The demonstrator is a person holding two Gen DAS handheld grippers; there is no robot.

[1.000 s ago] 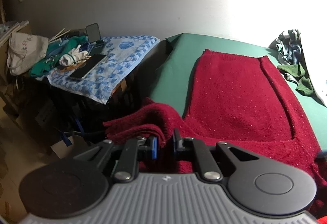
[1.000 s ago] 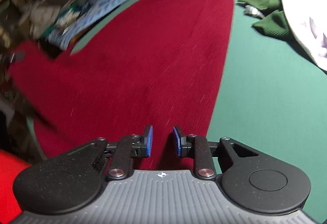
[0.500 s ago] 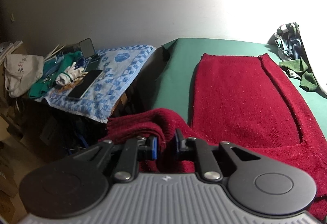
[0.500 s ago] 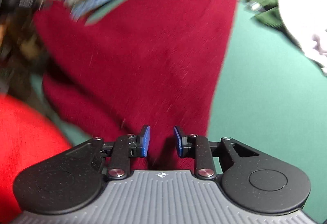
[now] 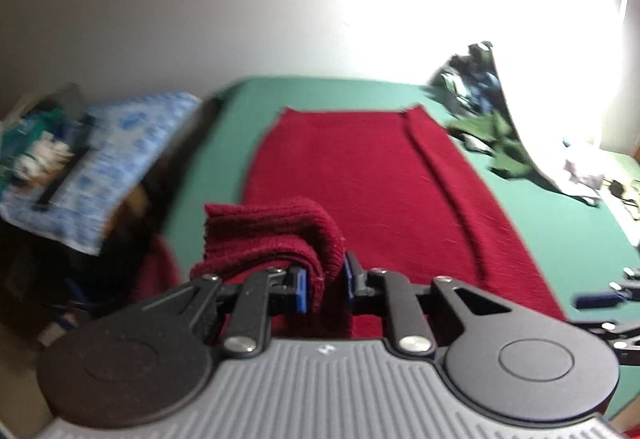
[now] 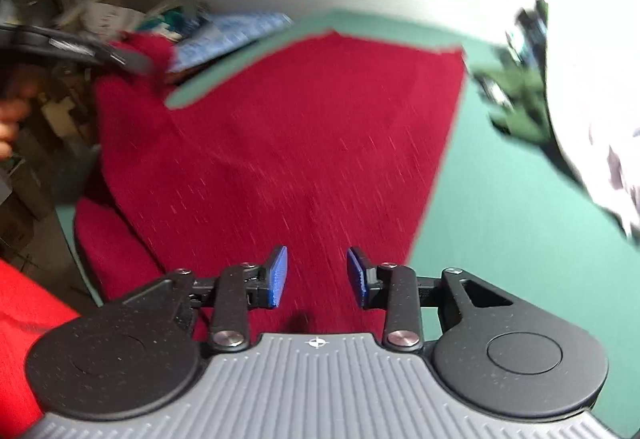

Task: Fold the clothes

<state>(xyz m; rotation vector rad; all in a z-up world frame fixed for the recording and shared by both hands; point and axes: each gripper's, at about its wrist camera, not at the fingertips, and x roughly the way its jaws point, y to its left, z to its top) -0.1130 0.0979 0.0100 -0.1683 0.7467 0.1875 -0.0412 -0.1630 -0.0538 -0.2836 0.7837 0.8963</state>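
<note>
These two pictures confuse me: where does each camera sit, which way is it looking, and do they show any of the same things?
Left wrist: sits on the left gripper, looking forward along its fingers, which pinch a bunched sleeve of the red sweater lying on the green table.
Right wrist: sits on the right gripper, jaws apart with nothing between them, just above the sweater; a hand shows at far left.
Shared: the sweater, the table, the blue patterned cloth and the dark green clothes.
</note>
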